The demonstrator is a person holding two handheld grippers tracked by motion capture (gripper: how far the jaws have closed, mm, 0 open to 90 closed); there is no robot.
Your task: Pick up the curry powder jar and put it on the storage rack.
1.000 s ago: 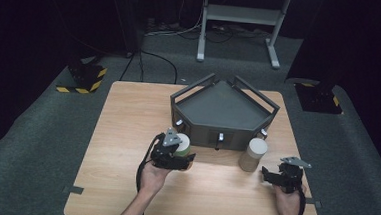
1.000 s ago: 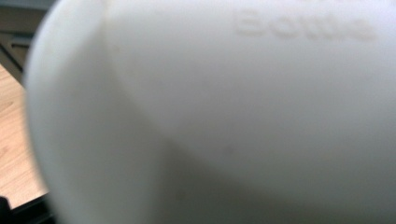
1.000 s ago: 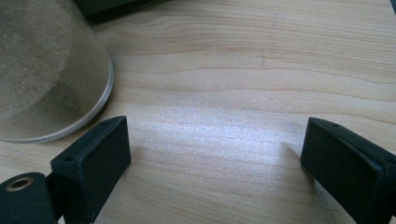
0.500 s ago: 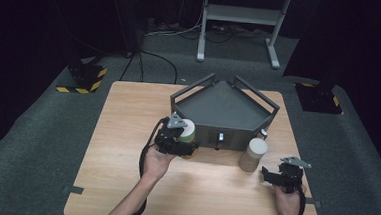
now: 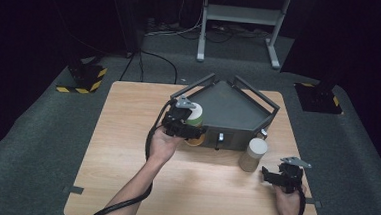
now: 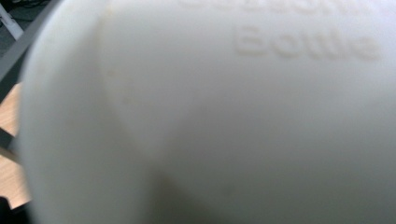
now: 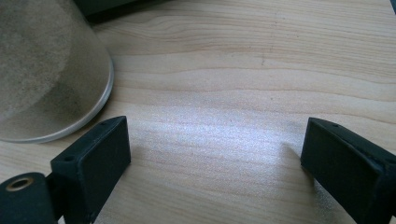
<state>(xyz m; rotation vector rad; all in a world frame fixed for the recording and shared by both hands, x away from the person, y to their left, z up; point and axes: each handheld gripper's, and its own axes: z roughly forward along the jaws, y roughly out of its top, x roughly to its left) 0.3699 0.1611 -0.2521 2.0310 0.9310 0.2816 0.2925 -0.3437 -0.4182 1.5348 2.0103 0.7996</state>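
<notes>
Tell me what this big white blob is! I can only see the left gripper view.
Observer: It's a white-capped bottle, clamped in the left gripper.
Operator: Where is it?
Observer: At the front left corner of the dark tray on the wooden table.
Operator: What's the other gripper doing?
Observer: The right gripper rests open on the table, holding nothing.
Operator: Anything near it?
Observer: A sand-coloured jar stands beside it, untouched.
</notes>
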